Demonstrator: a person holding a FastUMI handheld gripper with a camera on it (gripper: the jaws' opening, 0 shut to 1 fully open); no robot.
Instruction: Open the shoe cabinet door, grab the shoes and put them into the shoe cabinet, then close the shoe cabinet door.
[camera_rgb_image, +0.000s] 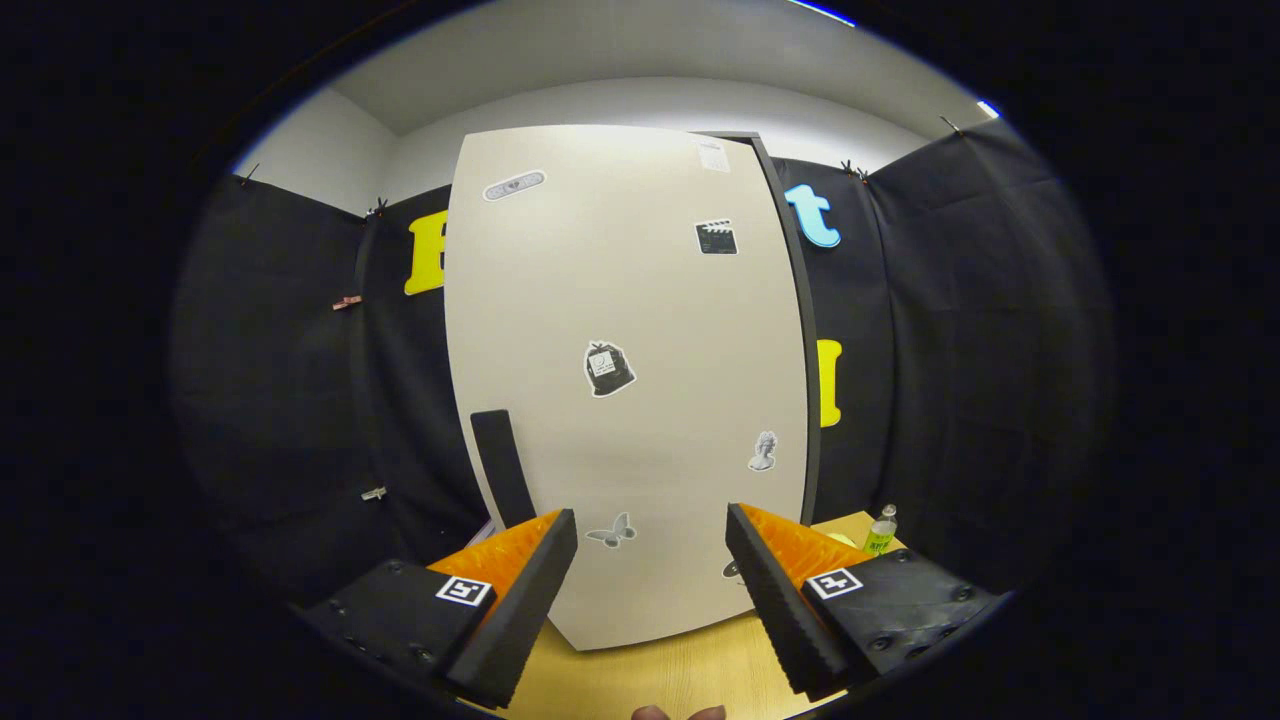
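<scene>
The shoe cabinet's pale beige door (625, 380) stands straight ahead of me, shut against its dark frame on the right side. Several small stickers dot the door. A dark upright handle (502, 465) sits low on the door's left side, just beyond my left finger. My gripper (650, 545) is open, its two fingers spread wide before the door's lower part, with nothing between them.
The cabinet rests on a light wooden tabletop (660, 675). A small green bottle (881, 532) stands to the right of the cabinet, beyond my right finger. Black cloth walls close in on both sides. A fingertip of a person's hand (678, 712) shows below the fingers.
</scene>
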